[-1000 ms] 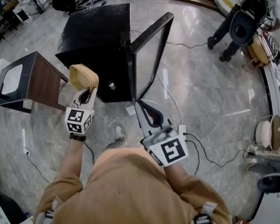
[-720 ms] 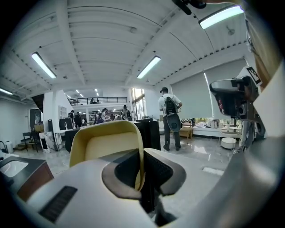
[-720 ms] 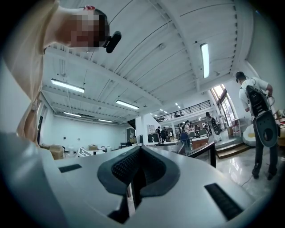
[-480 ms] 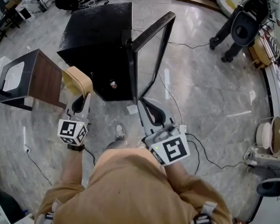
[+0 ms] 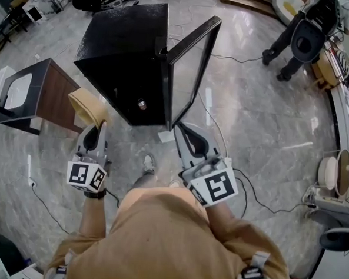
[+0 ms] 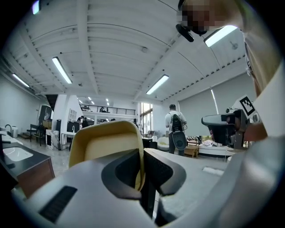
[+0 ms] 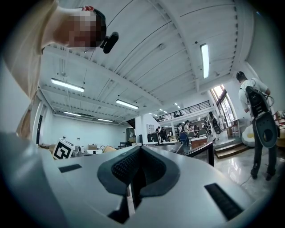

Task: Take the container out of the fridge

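Note:
The container (image 5: 85,106) is a shallow tan tub, held up off the floor to the left of the black fridge (image 5: 124,50). My left gripper (image 5: 97,126) is shut on the tub's rim. In the left gripper view the container (image 6: 104,142) stands on edge with its wall pinched between the jaws of the left gripper (image 6: 141,171). The fridge's glass door (image 5: 191,66) stands open. My right gripper (image 5: 182,129) is just below the door's lower edge, shut and holding nothing; the right gripper (image 7: 139,164) shows its pads together.
A small can (image 5: 142,104) sits low inside the fridge. A brown side table (image 5: 44,95) stands left of the container. Cables and a power strip (image 5: 227,163) lie on the marble floor at right. A person (image 5: 299,31) stands far right.
My left gripper has drawn back down and to the left with the container, away from the fridge. The right gripper has barely moved.

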### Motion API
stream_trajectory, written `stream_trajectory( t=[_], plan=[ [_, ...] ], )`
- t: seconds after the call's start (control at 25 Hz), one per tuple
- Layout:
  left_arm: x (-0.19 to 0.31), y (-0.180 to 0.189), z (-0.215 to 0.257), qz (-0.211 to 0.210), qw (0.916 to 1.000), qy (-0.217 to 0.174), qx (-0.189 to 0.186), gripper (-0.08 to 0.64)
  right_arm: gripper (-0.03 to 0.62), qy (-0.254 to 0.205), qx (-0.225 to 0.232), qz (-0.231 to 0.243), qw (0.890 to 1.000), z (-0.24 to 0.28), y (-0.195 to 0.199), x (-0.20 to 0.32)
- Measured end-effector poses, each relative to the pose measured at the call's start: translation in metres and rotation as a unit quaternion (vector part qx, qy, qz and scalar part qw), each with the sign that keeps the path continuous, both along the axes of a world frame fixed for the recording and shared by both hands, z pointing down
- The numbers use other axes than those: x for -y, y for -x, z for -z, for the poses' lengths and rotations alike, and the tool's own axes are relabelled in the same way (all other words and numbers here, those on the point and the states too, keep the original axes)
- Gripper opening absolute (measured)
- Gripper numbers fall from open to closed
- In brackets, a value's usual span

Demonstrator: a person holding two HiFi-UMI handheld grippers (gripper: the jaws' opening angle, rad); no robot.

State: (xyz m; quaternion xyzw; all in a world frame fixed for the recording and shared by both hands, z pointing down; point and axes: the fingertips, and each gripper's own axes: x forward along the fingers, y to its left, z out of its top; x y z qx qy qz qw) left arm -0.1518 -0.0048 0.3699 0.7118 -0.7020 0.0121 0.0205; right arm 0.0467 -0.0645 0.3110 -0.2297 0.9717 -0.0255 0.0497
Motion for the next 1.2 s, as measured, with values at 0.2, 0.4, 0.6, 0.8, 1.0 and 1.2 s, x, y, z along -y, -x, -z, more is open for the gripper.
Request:
stream_trajectory(
  t=[0.2,0.4,0.6,0.8,1.0,1.2],
  plan=[
    [-0.021,-0.001,0.021,0.028,0.9985,-0.046,0.011,0.02,0.0,0.022,0.02,0.005,1.0,0.005,-0.008,0.001],
    [-0.043,0.002,0.027,0.044,0.9969,-0.063,0.014,0.02,0.0,0.027,0.041,0.001,0.999,0.017,-0.015,0.004],
    [-0.068,0.005,0.032,0.061,0.9954,-0.073,0.009,0.02,0.0,0.031,0.04,-0.01,0.999,0.01,-0.02,0.008],
    [-0.083,0.001,0.042,0.071,0.994,-0.082,0.003,0.02,0.0,0.029,0.033,-0.026,0.999,0.013,-0.031,0.014],
    [-0.089,-0.002,0.042,0.071,0.9936,-0.088,0.0,0.02,0.0,0.015,0.024,-0.037,0.999,0.014,-0.035,0.013],
    [-0.092,-0.006,0.044,0.068,0.9934,-0.092,-0.002,0.02,0.0,0.001,0.015,-0.042,0.999,0.015,-0.039,0.007]
  ],
)
